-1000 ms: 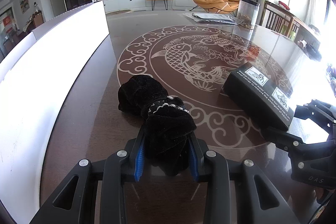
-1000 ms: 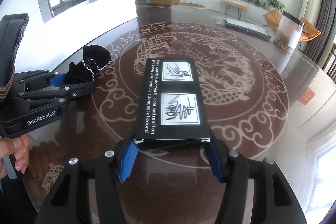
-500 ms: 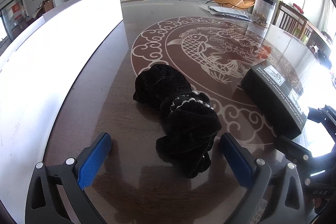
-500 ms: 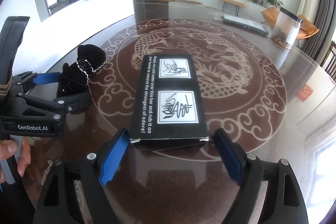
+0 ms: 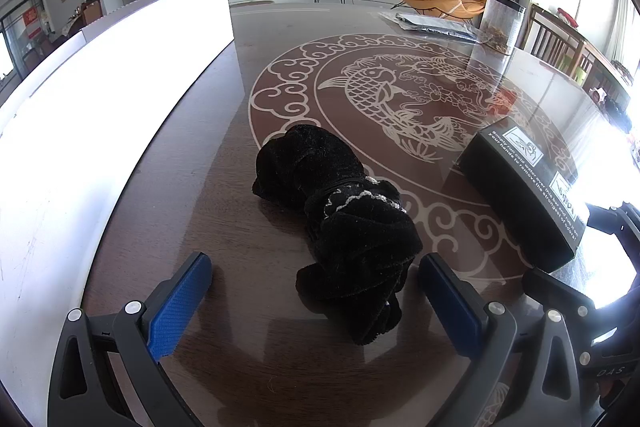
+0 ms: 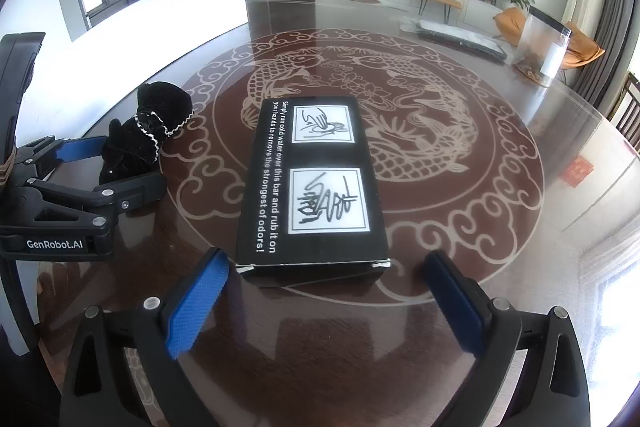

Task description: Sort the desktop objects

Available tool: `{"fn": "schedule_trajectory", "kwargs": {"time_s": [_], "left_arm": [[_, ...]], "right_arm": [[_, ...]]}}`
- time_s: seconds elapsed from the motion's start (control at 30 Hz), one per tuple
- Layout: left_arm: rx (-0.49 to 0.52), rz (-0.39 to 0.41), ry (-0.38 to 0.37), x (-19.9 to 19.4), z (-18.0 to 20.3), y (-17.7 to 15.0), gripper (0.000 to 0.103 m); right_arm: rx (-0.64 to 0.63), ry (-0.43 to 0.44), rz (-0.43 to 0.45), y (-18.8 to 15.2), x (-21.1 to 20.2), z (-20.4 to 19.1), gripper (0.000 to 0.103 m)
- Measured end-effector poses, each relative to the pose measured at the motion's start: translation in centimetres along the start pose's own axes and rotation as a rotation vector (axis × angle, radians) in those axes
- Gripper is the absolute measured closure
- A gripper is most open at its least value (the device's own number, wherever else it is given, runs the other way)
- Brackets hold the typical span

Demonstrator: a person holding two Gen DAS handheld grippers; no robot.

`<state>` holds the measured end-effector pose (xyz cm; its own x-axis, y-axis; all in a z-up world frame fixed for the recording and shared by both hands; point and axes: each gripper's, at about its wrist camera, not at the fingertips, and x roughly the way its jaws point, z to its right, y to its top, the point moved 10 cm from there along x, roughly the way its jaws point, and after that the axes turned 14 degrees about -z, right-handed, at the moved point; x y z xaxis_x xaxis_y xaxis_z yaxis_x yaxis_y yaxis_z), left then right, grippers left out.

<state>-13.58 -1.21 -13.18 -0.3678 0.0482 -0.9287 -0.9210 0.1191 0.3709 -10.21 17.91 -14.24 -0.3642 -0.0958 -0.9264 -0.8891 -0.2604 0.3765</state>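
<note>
A black velvet pouch (image 5: 340,219) with a silvery trim lies on the dark table; it also shows in the right wrist view (image 6: 148,131). My left gripper (image 5: 316,291) is open, its blue pads on either side of the pouch's near end, not touching it. A black box (image 6: 316,179) with white pictures and text lies flat in the middle of the table; it also shows in the left wrist view (image 5: 524,191). My right gripper (image 6: 328,291) is open, just behind the box's near end, pads apart from it. The left gripper shows in the right wrist view (image 6: 108,167).
The glass-topped table (image 6: 460,227) bears a round fish pattern. A clear canister (image 6: 544,47) and a flat wrapped packet (image 6: 460,35) stand at the far side. A bright white panel (image 5: 100,99) runs along the left edge. Chairs stand to the right.
Both grippers have opened: the left let go of the pouch and the right let go of the box. Both have drawn back a little; pouch and box now rest on the table.
</note>
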Motion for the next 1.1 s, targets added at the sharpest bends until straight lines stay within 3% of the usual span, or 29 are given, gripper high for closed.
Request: {"fn": "schedule_trajectory", "kwargs": {"time_s": [1.1], "left_arm": [[0.000,0.000,0.000,0.03,0.03,0.00,0.000]], "right_arm": [[-0.005,0.000,-0.006,0.01,0.19,-0.11,0.001]]}}
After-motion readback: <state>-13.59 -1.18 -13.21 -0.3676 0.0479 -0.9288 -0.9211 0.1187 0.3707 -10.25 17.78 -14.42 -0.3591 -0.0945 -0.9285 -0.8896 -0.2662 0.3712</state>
